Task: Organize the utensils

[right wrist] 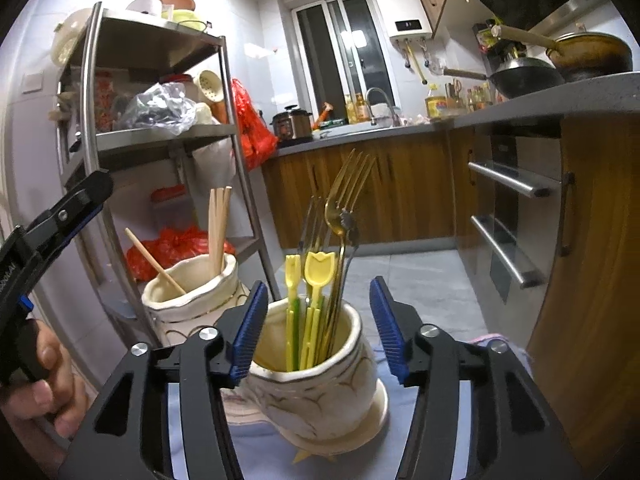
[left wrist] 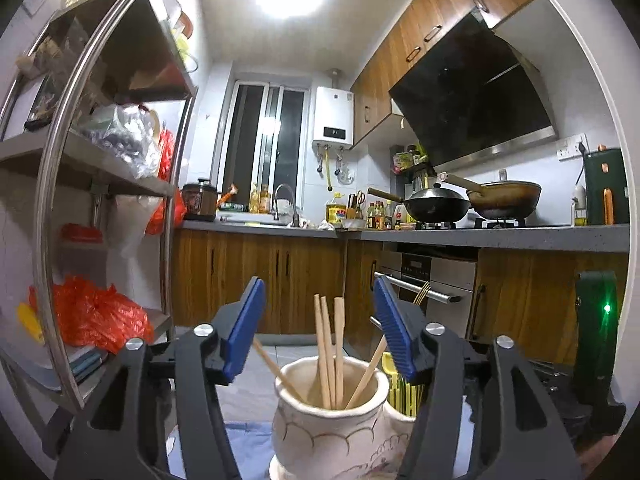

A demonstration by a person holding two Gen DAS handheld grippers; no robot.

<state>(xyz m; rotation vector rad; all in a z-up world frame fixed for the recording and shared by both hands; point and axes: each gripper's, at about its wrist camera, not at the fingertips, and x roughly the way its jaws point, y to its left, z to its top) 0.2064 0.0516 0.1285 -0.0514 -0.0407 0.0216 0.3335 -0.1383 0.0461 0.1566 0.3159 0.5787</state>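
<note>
A cream ceramic jar holds several wooden chopsticks. My left gripper is open and empty, just above and in front of its mouth. A second cream jar holds yellow plastic forks and gold and silver metal forks. My right gripper is open and empty, its fingers on either side of this jar's rim. The chopstick jar stands to its left in the right wrist view, with the left gripper at the far left. The fork jar's edge shows behind the right finger in the left wrist view.
A steel shelf rack with red bags stands left. Wooden cabinets and an oven with bar handles stand right. The counter carries a wok and a pan. The jars sit on a pale blue cloth.
</note>
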